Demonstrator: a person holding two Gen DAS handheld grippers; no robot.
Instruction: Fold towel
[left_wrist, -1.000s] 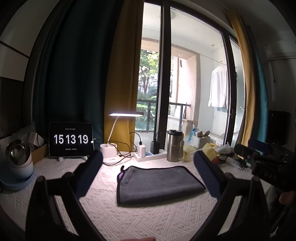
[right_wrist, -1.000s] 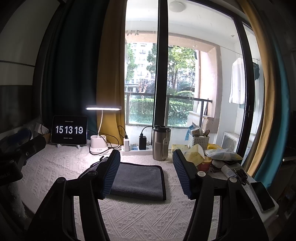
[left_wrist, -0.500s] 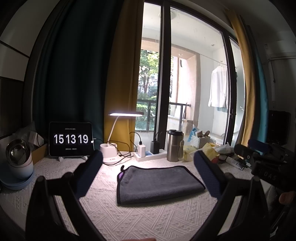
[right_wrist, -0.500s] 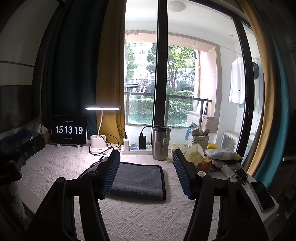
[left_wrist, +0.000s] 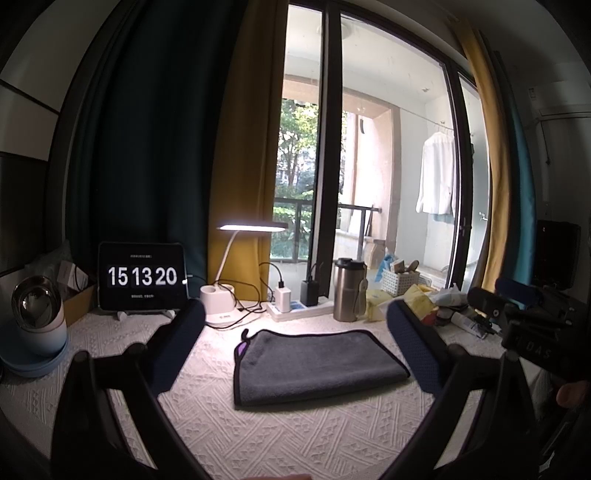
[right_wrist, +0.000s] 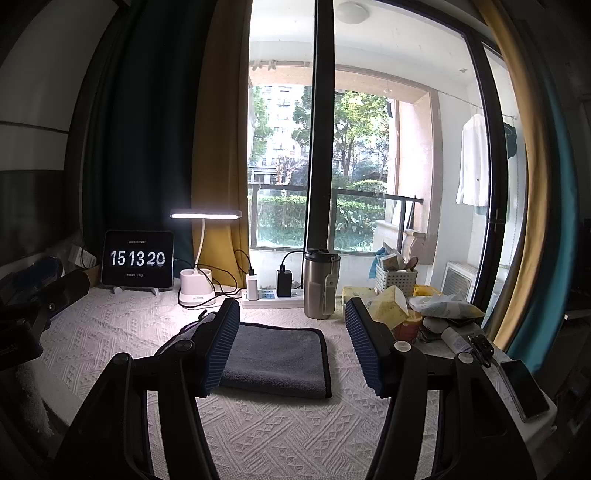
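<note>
A: Towel count and position?

B: One towel (left_wrist: 317, 363), dark grey with black edging, folded into a flat rectangle. It lies on the white textured table cover (left_wrist: 258, 435), near the middle of the table and nearer the far edge than the near one. In the left wrist view its long axis runs left to right, roughly parallel to the far edge. A small loop and a purple tag sit at its far-left corner, pointing toward the lamp.

A: Left gripper?

B: Left gripper (left_wrist: 295, 343) is above the table with jaws spread wide, wider than the towel's long side as seen. Nothing between the pads, no contact with the towel.

A: Right gripper?

B: Right gripper (right_wrist: 291, 336) has its jaws parted too, holding nothing. Its left finger (right_wrist: 218, 347) overlaps the towel's left part in the view; I cannot tell whether it touches.

A: Along the far edge?

B: One tablet clock (left_wrist: 142, 276) reading 15 13 20, one lit desk lamp (left_wrist: 236, 258), one power strip (left_wrist: 295, 312) with two chargers plugged in, one steel tumbler (left_wrist: 349, 290). One white basket (right_wrist: 396, 277) and loose packets crowd the far-right corner. One phone (right_wrist: 524, 387) lies at the right edge.
</note>
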